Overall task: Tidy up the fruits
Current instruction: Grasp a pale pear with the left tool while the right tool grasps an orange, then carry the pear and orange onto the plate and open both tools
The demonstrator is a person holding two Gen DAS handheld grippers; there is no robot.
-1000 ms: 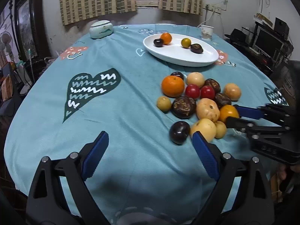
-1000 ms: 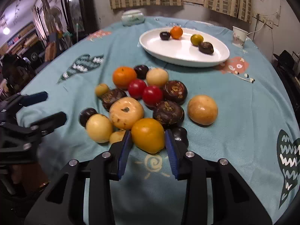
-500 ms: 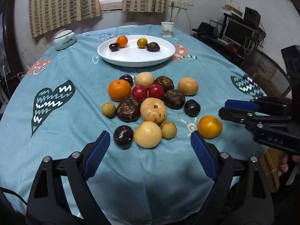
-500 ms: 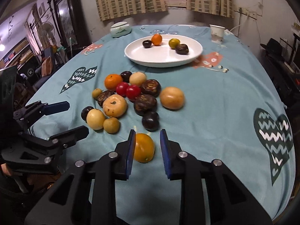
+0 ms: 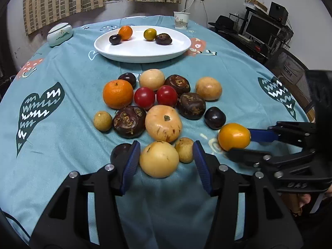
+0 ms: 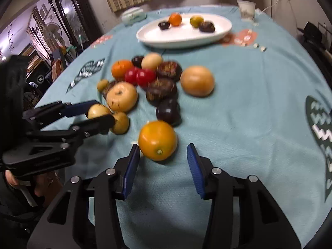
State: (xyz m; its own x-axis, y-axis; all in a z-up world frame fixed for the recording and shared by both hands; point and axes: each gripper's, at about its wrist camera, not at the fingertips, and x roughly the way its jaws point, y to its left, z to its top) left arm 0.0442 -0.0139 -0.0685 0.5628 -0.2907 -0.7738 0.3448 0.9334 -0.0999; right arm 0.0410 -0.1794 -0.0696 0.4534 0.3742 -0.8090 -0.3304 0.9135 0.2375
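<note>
Fruits are sitting in a loose pile on the blue-clothed surface (image 5: 62, 145), just short of the white plate (image 5: 143, 49), which is already holding four pieces. What's changed: the right gripper (image 6: 162, 161) has pulled the yellow-orange fruit (image 6: 157, 140) out of the pile to the near side, and its fingers have just been opening. They're standing apart now, w/ the fruit between the tips but loose, resting on the cloth. Looks like a release or a re-grip, can't tell which, so that piece isn't sorted yet imo.

Meanwhile the left gripper (image 5: 165, 158) has moved in on the pile's near edge, fingers closing around the pale round fruit (image 5: 158, 158) plus a small tan one (image 5: 184, 149) beside it. There's a gap showing on the left pad, so not gripping yet.

Room-wise: plenty of bare cloth either side of the pile, and the plate is mostly empty. Both grippers are working close together tho, and the near surface edge is right behind them.
</note>
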